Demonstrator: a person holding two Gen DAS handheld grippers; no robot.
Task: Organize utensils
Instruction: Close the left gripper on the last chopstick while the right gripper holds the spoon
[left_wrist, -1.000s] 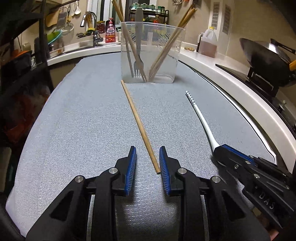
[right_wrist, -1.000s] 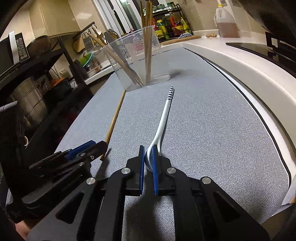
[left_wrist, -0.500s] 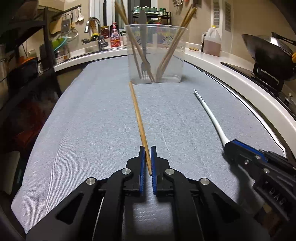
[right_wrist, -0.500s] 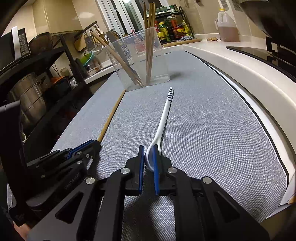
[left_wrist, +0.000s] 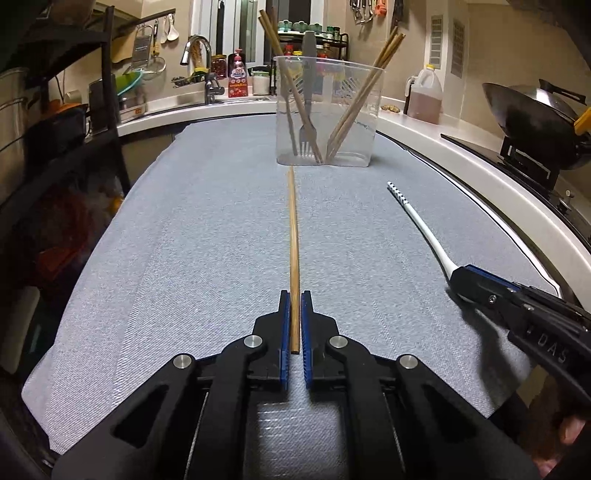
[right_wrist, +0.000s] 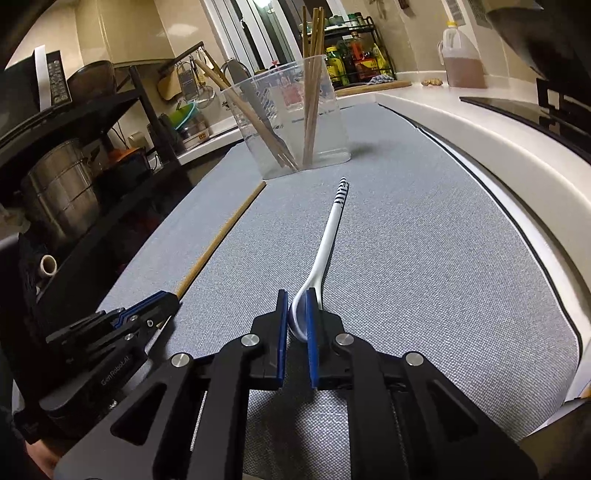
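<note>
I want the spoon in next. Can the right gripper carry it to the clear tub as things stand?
Probably yes. The right gripper is shut on the spoon, and bare mat lies between it and the clear tub, whose open top has room between the chopsticks.

Grey mat (left_wrist: 184, 258) bears container (left_wrist: 364, 110), chopstick (left_wrist: 293, 229), spoon (left_wrist: 421, 225)

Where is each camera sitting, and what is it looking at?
Left wrist: sits on the left gripper, looking along the chopstick toward the clear cup.
Right wrist: sits on the right gripper, looking along the white spoon toward that cup.
Shared: cup, chopstick, spoon, grey mat, both grippers.
</note>
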